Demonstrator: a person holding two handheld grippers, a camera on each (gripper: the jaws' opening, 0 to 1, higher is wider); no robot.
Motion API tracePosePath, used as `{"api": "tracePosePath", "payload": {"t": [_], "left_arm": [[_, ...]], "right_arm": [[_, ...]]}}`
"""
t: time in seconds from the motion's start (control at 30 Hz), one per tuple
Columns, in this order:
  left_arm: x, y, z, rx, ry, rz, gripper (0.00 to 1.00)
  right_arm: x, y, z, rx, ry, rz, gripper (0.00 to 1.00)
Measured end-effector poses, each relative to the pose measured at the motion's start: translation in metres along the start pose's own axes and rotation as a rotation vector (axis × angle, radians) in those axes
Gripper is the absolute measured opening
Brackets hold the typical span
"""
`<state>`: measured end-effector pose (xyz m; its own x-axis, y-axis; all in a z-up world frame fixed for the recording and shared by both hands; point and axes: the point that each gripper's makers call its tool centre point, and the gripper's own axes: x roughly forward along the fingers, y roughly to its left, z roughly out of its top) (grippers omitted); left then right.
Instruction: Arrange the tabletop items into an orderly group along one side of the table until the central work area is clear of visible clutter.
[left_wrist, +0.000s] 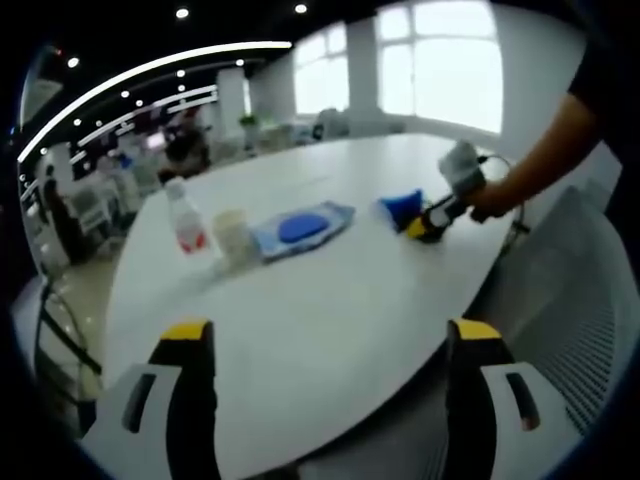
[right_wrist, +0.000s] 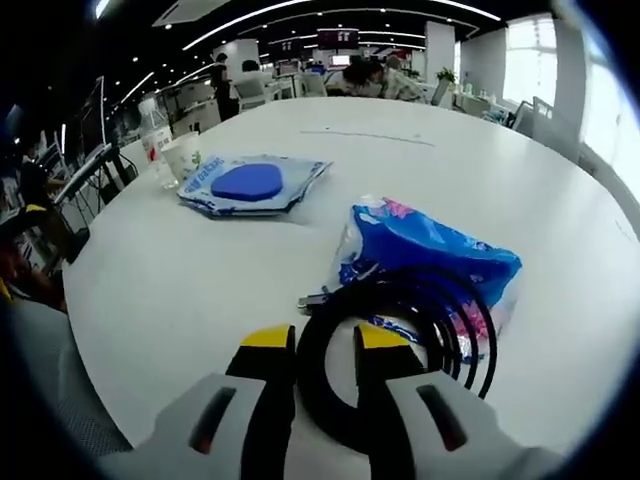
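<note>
A coiled black cable lies against a blue plastic bag on the white table. My right gripper is shut on the near side of the coil. Further along the table lie a flat blue packet with a blue oval on it, a white cup and a clear bottle with a red label. In the left gripper view my left gripper hangs wide open over the near table edge, holding nothing. Ahead stand the bottle, cup, packet and bag, with the right gripper beside the bag.
A person's arm reaches in from the right to hold the right gripper. A white mesh chair stands close to the table's right edge. Office desks, chairs and people fill the far background.
</note>
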<state>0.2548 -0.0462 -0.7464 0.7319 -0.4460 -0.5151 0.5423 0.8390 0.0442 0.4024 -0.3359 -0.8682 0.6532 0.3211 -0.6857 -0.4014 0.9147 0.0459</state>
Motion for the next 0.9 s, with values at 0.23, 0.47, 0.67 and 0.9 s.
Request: {"api": "tracePosePath", "payload": {"t": [0.23, 0.47, 0.67, 0.9], "left_arm": [[0.001, 0.0, -0.001, -0.001, 0.004, -0.002, 0.92], [0.002, -0.001, -0.001, 0.0, 0.007, -0.006, 0.91], [0.002, -0.001, 0.0, 0.004, 0.002, -0.01, 0.91], [0.001, -0.004, 0.001, 0.011, -0.002, -0.025, 0.9]], "right_arm": [[0.004, 0.005, -0.003, -0.017, 0.009, 0.003, 0.14], [0.002, -0.001, -0.006, 0.011, 0.024, -0.037, 0.06], [-0.006, -0.005, -0.002, 0.028, 0.004, -0.066, 0.05], [-0.017, -0.008, 0.004, 0.051, -0.028, -0.083, 0.04]]}}
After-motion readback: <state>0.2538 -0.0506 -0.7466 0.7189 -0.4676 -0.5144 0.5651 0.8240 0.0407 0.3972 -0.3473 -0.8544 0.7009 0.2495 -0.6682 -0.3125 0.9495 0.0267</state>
